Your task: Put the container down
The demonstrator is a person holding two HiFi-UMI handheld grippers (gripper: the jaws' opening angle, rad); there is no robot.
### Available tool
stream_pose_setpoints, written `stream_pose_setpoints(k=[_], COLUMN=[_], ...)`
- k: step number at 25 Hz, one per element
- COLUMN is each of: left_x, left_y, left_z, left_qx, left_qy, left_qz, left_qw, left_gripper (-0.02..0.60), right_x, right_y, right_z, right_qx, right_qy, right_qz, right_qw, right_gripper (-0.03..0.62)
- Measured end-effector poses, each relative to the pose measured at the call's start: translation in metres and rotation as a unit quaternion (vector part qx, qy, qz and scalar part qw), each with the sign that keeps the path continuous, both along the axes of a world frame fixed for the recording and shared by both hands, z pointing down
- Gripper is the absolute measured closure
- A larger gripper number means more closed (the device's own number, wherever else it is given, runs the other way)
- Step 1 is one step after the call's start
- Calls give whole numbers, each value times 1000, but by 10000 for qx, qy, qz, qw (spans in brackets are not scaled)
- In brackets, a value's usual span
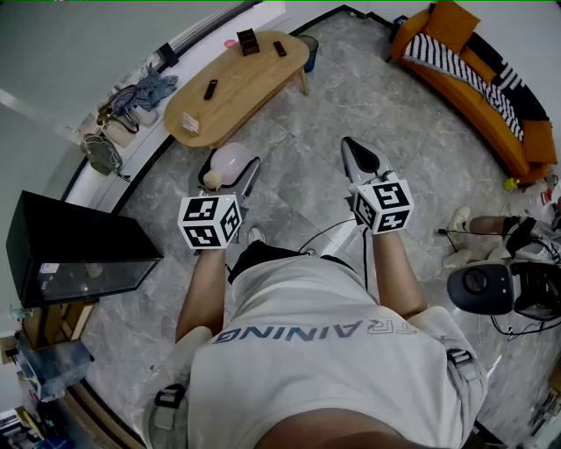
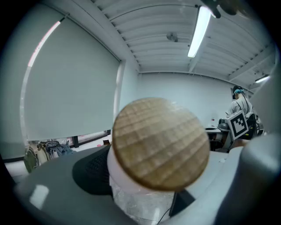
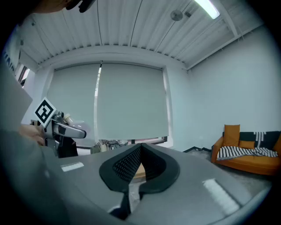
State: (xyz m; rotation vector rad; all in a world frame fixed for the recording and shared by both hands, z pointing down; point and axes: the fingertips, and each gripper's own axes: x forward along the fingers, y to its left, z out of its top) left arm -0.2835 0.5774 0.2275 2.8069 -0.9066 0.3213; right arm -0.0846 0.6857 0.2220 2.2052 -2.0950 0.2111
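The container (image 1: 230,161) is a pale, translucent jar with a round wooden lid (image 2: 160,143). My left gripper (image 1: 230,171) is shut on it at about waist height over the floor, one jaw on each side. In the left gripper view the lid fills the centre and the jar's body (image 2: 140,203) shows below it between the dark pads. My right gripper (image 1: 361,160) hangs to the right of it, apart from the jar. Its pads (image 3: 131,165) meet with nothing between them.
An oval wooden table (image 1: 254,88) with remotes and small items stands ahead. An orange sofa (image 1: 451,22) with a striped blanket is at the far right. A black cabinet (image 1: 74,241) stands at the left, camera gear (image 1: 491,288) at the right. Grey stone floor (image 1: 386,96) lies between.
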Motion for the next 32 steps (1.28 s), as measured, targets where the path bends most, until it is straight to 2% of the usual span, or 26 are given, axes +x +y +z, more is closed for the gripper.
stream_pose_setpoints(k=[16,23,27,32], left_x=[-1,6,13,25], left_y=[2,4,-4,-33], left_z=[3,7,23,44], left_qx=[-32,-94,-272,-484], left_qy=[59,99,29,-22], left_qz=[-145,-155,-89,-22], left_qw=[9999,9998,9996,9988], left_gripper=[181,181,181,181], right_x=[2,8,7,30], right_y=[-6,-12,-24,-43], right_z=[10,12,26,47], right_qx=[-65,39,-120,-420], right_qy=[7,-489,-535,-628], right_qz=[-137,-148,-228,54], right_qw=[9999,9987,9982,9971], right_gripper=[580,579,579,579])
